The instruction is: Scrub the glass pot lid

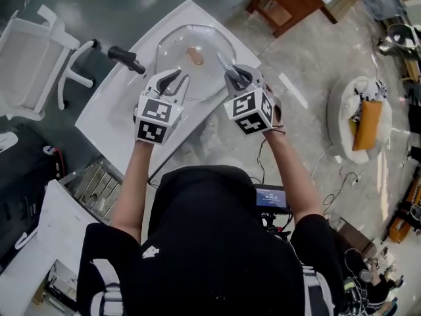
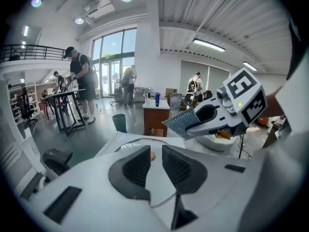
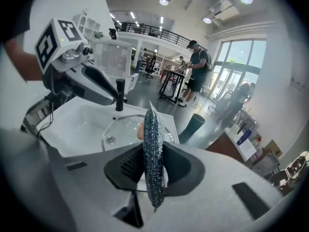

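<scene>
My right gripper (image 3: 153,153) clamps the scouring pad (image 3: 153,124) edge-on. My left gripper (image 2: 155,152) has its jaws slightly apart, empty. The glass lid (image 1: 197,61) lies loose in the sink (image 1: 108,110) at twelve o'clock. With nothing holding it, I judge it could skid once I start scrubbing.

Silver scrubber (image 3: 153,149) — white sink (image 1: 108,120) (black faucet (image 1: 126,58))
</scene>
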Tool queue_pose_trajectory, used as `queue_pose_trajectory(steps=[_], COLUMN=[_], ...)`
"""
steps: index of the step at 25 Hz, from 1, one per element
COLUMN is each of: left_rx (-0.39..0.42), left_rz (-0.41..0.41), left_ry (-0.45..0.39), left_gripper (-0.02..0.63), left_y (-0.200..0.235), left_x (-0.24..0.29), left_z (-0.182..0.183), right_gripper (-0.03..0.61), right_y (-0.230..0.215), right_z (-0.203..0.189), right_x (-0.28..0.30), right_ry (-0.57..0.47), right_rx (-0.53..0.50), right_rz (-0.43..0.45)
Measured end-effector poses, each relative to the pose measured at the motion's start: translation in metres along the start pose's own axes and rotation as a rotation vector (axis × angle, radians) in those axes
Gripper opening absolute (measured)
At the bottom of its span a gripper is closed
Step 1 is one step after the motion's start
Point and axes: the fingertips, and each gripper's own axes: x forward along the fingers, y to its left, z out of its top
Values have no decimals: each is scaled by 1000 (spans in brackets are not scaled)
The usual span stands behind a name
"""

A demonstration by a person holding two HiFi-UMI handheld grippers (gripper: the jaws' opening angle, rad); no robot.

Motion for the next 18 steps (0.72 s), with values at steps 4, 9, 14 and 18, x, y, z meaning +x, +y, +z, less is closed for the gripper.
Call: queue_pose_trajectory(steps=[4, 9, 14, 18], left_rx=[3, 14, 17, 23], left_rz=[8, 22, 29, 47], left_ry=[-41, -127, -238, -314], left_gripper=[34, 23, 18, 18], left_y=[-6, -16, -24, -28], left_x=[-30, -68, -114, -151], left_z=[9, 33, 61, 77], right_gripper=[77, 77, 75, 75], right_y=[7, 16, 24, 34], right_z=[29, 58, 90, 108], right_x=[-30, -68, -106, -138], right_ry=[-85, -183, -306, -371], right_rx=[57, 115, 165, 169], right_rz=[-17, -51, -90, -125])
